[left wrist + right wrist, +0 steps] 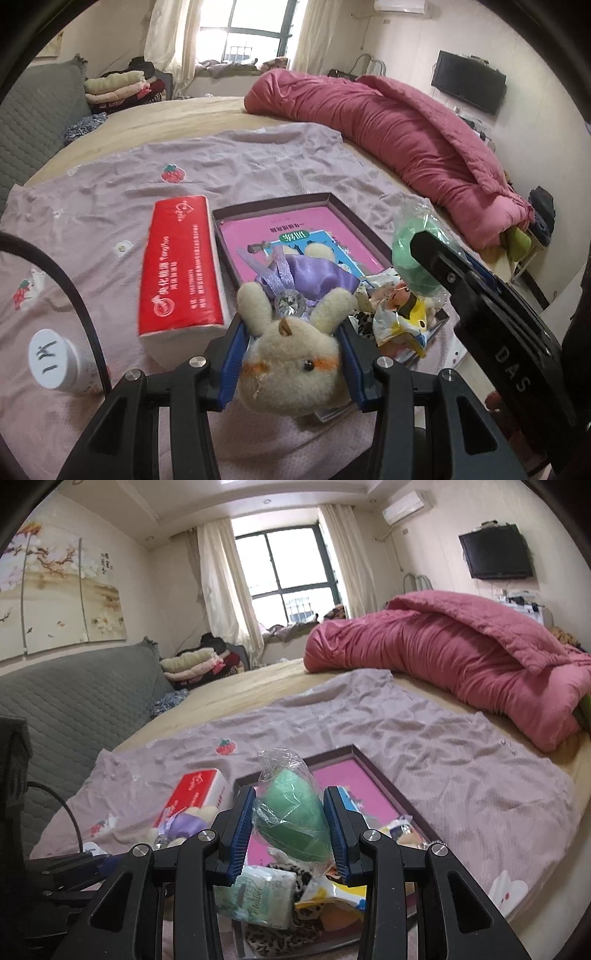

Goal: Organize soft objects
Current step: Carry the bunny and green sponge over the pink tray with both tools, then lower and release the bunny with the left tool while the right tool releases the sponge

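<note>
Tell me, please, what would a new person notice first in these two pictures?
First, the cream plush rabbit, gripped by its head in the left gripper above the shallow box. Next, the green sponge in clear wrap, held in the right gripper. Behind them, a rolled pink quilt lies across the bed.

Both cameras looked forward along their grippers, low and close over the bed [207,110], angled down toward the window [291,568]. Both shared the tray [273,206] and red quilt [461,653].

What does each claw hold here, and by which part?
Left claw: plush bunny, gripped across the sides of its head. Right claw: green sponge in clear wrap, pinched across its middle.
</note>
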`<state>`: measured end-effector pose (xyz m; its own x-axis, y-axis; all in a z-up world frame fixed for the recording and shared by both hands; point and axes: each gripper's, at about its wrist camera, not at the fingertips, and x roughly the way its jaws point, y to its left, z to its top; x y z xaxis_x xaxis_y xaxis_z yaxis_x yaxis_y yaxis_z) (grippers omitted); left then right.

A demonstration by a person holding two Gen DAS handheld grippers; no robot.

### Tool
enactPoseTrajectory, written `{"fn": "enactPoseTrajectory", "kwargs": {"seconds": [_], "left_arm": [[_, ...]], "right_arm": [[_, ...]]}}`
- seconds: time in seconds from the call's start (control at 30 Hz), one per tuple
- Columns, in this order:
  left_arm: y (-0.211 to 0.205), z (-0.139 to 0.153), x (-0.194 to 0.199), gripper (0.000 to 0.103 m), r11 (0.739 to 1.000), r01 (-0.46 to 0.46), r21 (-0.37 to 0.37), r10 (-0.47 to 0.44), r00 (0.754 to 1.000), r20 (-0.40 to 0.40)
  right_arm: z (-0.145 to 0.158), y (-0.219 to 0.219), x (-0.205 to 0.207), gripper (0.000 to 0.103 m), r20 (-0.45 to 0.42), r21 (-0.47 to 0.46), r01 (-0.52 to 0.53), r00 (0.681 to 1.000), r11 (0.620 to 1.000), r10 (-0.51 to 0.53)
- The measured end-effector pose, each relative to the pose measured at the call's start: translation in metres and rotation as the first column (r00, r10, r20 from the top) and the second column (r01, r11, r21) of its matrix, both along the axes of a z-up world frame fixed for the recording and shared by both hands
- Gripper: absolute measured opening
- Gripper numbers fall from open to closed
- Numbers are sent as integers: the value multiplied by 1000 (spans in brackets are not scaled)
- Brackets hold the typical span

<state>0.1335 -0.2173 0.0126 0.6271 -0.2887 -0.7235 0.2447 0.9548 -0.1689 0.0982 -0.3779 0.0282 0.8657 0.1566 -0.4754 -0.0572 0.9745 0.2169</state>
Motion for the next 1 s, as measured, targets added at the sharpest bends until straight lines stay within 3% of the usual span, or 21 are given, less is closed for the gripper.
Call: {"fn": "enactPoseTrajectory", "kwargs": {"seconds": [0.23,0.6,1.0], "left_arm": [[-14,-19,23,47,1000,21,21,-20,999,-44],[-23,-45,47,47,998,29,47,-24,996,-90],[-29,-55,45,49,995,55,81,-51,997,-55]], "right_arm": [[-22,-5,12,39,-86,-1,-13,996,1000,13],[-36,-7,25,39,-109,-36,-14,994,999,10],[-46,8,57,41,-164,-61,-43,986,997,33]]}}
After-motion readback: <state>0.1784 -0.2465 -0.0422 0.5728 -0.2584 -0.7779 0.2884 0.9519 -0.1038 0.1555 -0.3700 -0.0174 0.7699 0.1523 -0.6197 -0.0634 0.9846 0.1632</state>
